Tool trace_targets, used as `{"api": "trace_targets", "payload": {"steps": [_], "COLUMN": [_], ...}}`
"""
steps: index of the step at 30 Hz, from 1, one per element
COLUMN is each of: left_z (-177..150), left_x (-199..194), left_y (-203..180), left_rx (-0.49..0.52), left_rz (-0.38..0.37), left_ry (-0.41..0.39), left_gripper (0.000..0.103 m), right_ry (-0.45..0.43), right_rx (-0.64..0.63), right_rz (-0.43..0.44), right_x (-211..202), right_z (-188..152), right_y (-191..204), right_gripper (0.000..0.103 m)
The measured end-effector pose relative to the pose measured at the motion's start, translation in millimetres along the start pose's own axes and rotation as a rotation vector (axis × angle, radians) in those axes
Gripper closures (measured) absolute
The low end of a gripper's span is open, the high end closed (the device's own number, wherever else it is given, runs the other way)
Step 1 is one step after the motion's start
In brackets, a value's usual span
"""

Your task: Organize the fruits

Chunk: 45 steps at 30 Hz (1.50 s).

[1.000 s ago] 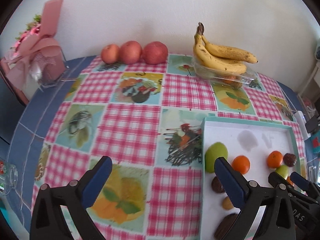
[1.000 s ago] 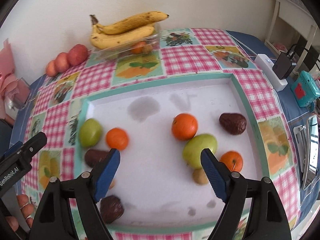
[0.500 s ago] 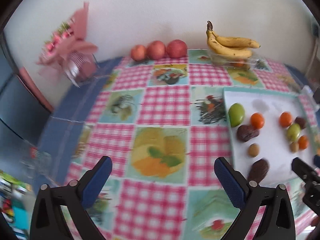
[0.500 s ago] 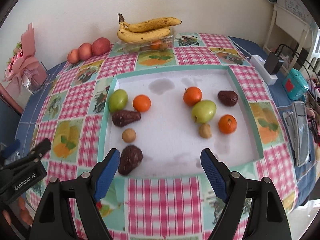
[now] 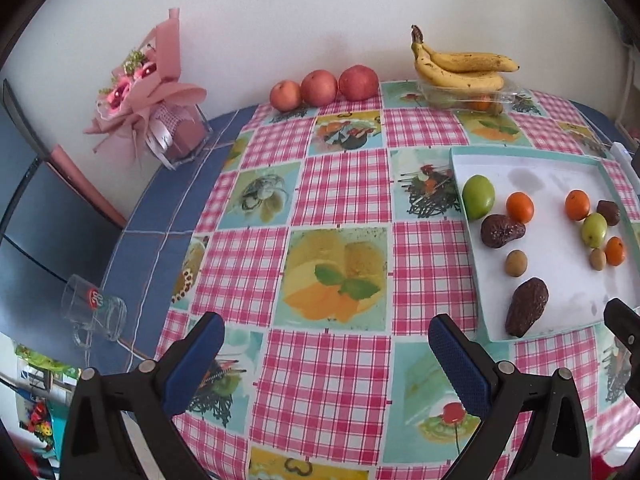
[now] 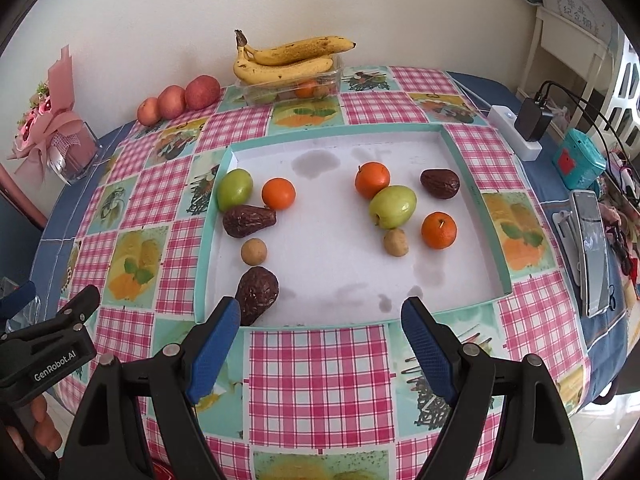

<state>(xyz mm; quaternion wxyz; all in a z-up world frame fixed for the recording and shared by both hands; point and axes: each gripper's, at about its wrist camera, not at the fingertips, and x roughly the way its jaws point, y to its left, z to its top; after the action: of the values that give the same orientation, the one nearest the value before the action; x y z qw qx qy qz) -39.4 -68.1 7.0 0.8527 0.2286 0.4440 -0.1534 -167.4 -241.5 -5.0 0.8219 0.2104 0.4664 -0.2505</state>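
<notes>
Surroundings: a checked tablecloth (image 6: 316, 364) with fruit pictures covers the table; the white tray (image 6: 332, 264) with a teal rim lies on it and serves as landmark here.
Behind the tray: a bunch of bananas (image 6: 288, 60) rests on a clear plastic box (image 6: 292, 90) by the wall; three red apples (image 6: 180, 100) sit in a row to the left of that box.
Far left of the tray: a pink wrapped bouquet (image 5: 148, 92) in a clear holder, and a glass mug (image 5: 94, 312) nearer the table edge.
Right of the tray: a white power strip (image 6: 516, 132) with a black charger plugged in, a teal box (image 6: 578, 160), and a phone (image 6: 592, 244).
Obstructions: nothing lies between either gripper and the tray's near rim.
Fruit, left group in the tray: a green fruit (image 6: 235, 189), an orange (image 6: 279, 193), a dark brown avocado (image 6: 248, 221) just below them, a small tan round fruit (image 6: 253, 251), and a second avocado (image 6: 257, 294) close to the near rim.
Fruit, right group in the tray: an orange (image 6: 372, 179) touching a green fruit (image 6: 392, 206), a dark avocado (image 6: 440, 183), another orange (image 6: 439, 230), and a tan fruit (image 6: 395, 242).
Left gripper (image 5: 326, 356): over the tablecloth, left of the tray, blue-padded jaws spread wide, nothing between them.
Right gripper (image 6: 320, 328): at the tray's near rim, jaws wide apart and empty.
Hand: fingers (image 6: 42, 424) wrap the left gripper's handle, seen in the right wrist view.
</notes>
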Motion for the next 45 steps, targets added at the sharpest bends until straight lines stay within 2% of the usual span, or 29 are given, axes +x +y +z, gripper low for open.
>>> {"api": "trace_targets", "payload": {"steps": [9, 45], "left_z": [-2, -1], "left_x": [4, 0], "left_y": [8, 16], "left_rx": [-0.037, -0.078], "left_rz": [-0.03, -0.056], "left_ry": [0.032, 0.03], "left_gripper": [0.0, 0.0], "right_ry": [-0.007, -0.01], "right_rx": [-0.011, -0.068], "right_rz": [-0.019, -0.017], "right_x": [-2, -5], "right_z": [0, 0], "right_y": [2, 10], "right_gripper": [0.02, 0.02]}}
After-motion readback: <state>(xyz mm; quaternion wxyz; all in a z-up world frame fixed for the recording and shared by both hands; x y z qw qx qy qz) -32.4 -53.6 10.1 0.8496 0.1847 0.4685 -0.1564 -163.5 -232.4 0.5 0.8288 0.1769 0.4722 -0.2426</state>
